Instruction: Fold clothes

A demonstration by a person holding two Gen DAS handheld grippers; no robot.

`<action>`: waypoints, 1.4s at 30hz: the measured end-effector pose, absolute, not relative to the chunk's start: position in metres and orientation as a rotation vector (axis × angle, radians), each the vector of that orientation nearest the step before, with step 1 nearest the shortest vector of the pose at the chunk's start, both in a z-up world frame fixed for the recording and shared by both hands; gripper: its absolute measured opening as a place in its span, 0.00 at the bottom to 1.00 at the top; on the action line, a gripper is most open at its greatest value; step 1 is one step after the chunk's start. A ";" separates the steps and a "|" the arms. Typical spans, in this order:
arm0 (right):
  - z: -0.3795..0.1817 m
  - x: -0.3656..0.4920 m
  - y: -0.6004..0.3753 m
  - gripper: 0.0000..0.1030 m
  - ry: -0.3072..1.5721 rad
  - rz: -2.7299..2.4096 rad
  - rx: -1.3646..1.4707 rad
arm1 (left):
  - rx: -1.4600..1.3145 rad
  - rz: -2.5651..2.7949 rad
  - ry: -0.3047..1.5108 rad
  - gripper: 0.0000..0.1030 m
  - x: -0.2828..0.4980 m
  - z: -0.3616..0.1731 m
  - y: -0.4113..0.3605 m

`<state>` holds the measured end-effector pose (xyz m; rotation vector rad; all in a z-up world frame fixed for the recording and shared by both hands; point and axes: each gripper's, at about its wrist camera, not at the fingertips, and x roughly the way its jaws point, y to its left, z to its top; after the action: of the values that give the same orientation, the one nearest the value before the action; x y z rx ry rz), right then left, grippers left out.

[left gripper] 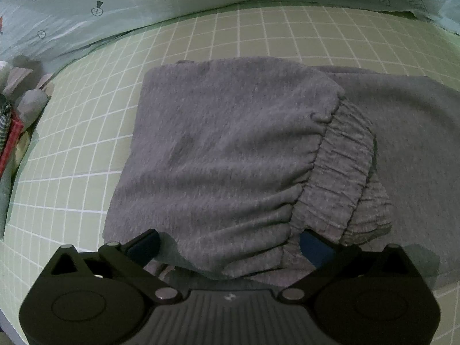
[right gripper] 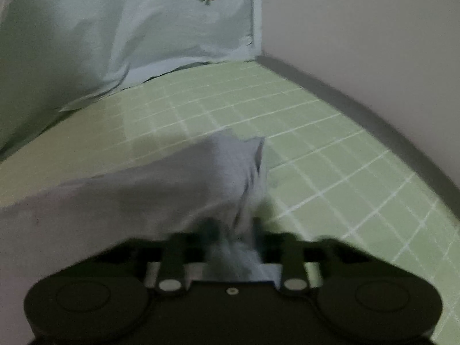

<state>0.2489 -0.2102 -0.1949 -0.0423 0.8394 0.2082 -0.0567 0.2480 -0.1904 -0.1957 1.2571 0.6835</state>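
Note:
Grey sweatpants (left gripper: pixel 230 149) lie folded on the green grid mat (left gripper: pixel 86 158), with the gathered elastic waistband (left gripper: pixel 336 178) toward the right. My left gripper (left gripper: pixel 230 244) is open, its jaws spread wide around the near edge of the folded cloth. In the blurred right wrist view my right gripper (right gripper: pixel 233 230) is shut on a bunched end of the grey sweatpants (right gripper: pixel 161 189) and holds it lifted above the mat (right gripper: pixel 330 172).
A pale blue sheet with carrot prints (left gripper: pixel 86 8) hangs at the back of the mat, also in the right view (right gripper: pixel 143 28). A pile of other clothes (left gripper: pixel 17 100) sits at the left edge. A beige wall (right gripper: pixel 373 43) borders the mat's right side.

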 end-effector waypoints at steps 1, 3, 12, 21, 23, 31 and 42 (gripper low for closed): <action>-0.193 0.250 -0.205 0.10 0.852 0.196 -0.056 | -0.202 0.680 1.255 1.00 -0.057 -0.191 0.249; -0.184 0.244 -0.189 0.10 0.832 0.188 -0.099 | -0.218 0.674 1.250 1.00 -0.059 -0.192 0.252; -0.139 0.163 -0.056 0.10 0.746 0.503 -0.146 | -0.255 0.640 1.219 1.00 -0.065 -0.194 0.258; -0.162 0.082 0.033 0.52 0.837 0.732 -0.280 | -0.277 0.559 1.183 1.00 -0.074 -0.184 0.262; -0.157 0.081 0.026 0.56 0.807 0.669 -0.282 | -0.292 0.538 1.158 1.00 -0.078 -0.179 0.263; -0.155 0.085 -0.004 0.90 0.681 0.414 -0.368 | -0.283 0.472 1.079 1.00 -0.099 -0.159 0.269; -0.182 0.114 -0.034 0.11 0.835 0.433 -0.139 | -0.242 0.409 1.051 1.00 -0.118 -0.152 0.281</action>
<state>0.1136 -0.0336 -0.1815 -0.1394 0.8348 0.4333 -0.1183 0.2806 -0.1525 -0.2416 1.0515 0.4085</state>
